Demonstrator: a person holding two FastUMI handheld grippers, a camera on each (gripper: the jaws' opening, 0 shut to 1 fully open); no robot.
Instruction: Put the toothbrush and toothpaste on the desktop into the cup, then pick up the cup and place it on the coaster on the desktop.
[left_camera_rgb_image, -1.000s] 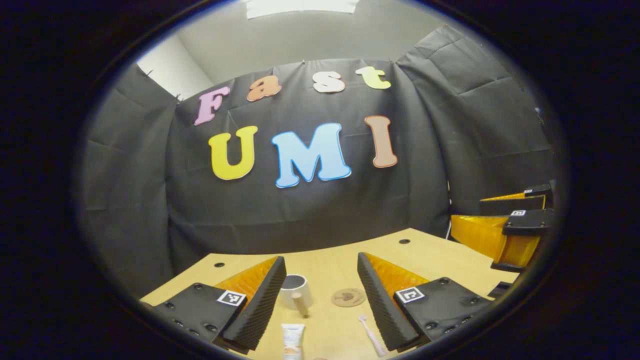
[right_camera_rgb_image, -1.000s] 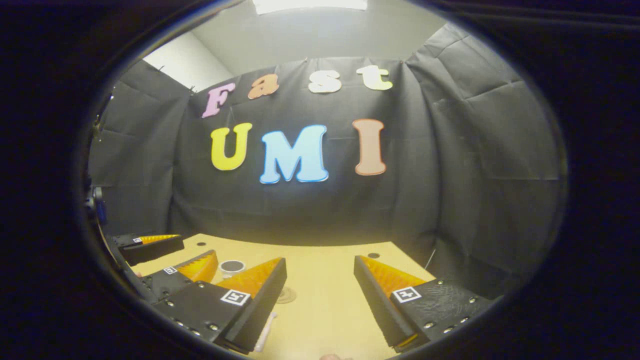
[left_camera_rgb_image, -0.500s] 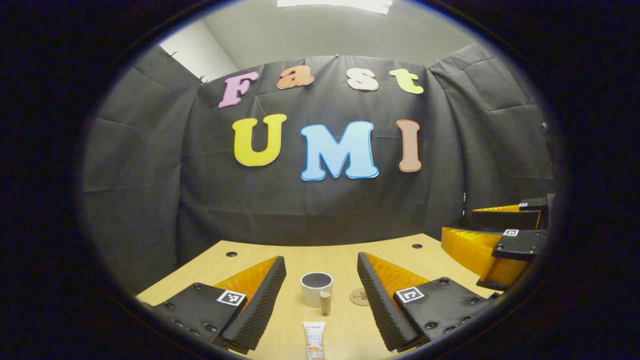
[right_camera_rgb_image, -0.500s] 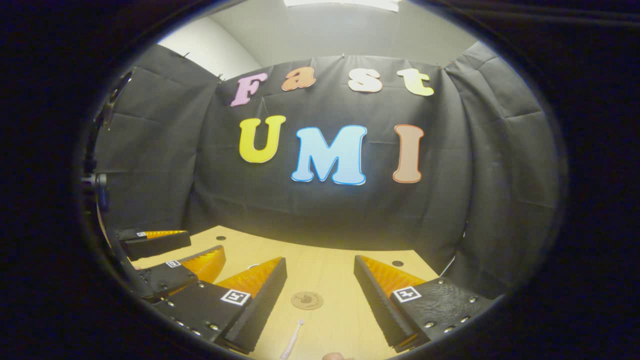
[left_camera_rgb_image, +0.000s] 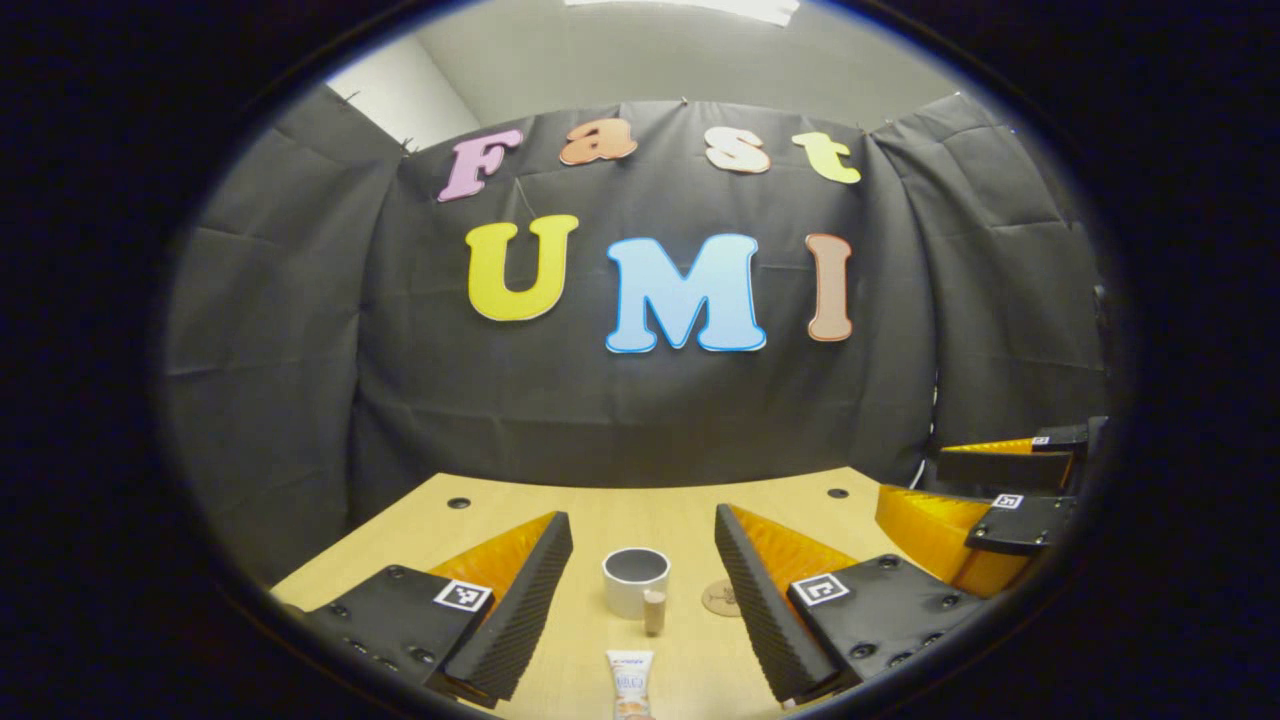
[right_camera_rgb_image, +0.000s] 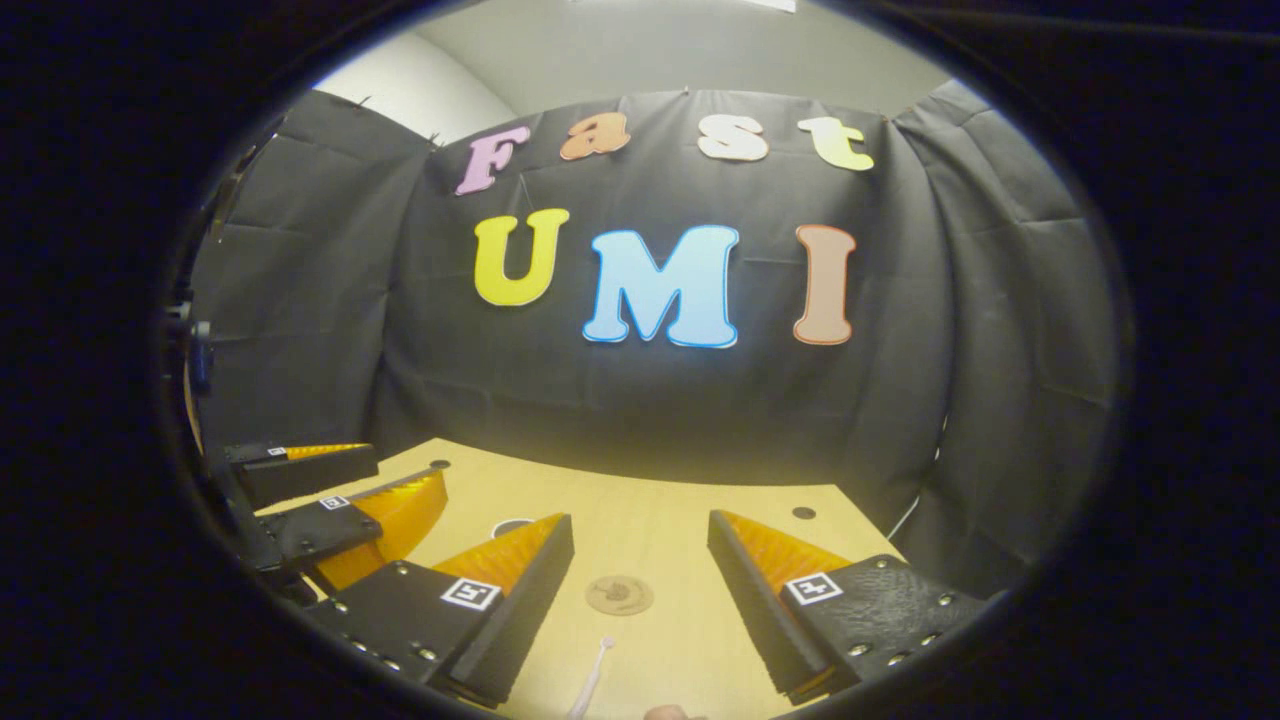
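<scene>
In the left gripper view a white cup (left_camera_rgb_image: 636, 580) with a short wooden handle (left_camera_rgb_image: 654, 610) stands on the desktop, straight ahead between the fingers of my open left gripper (left_camera_rgb_image: 641, 520). A toothpaste tube (left_camera_rgb_image: 628, 682) lies nearer, at the bottom edge. The round cork coaster (left_camera_rgb_image: 720, 598) peeks out beside the right-hand finger. In the right gripper view my right gripper (right_camera_rgb_image: 640, 522) is open and empty above the coaster (right_camera_rgb_image: 619, 595). The pale toothbrush (right_camera_rgb_image: 591, 678) lies just in front of the coaster. The cup's rim (right_camera_rgb_image: 512, 525) shows behind the left-hand finger.
The wooden desktop (left_camera_rgb_image: 600, 515) has small dark holes (left_camera_rgb_image: 459, 503) near its far edge, with the black cloth wall right behind. The right gripper (left_camera_rgb_image: 1000, 510) hangs at the right of the left gripper view. The left gripper (right_camera_rgb_image: 340, 490) hangs at the left of the right gripper view.
Both grippers swung to the left over the second, bringing the cup between the left fingers and the coaster between the right fingers. Both stayed open and empty.
</scene>
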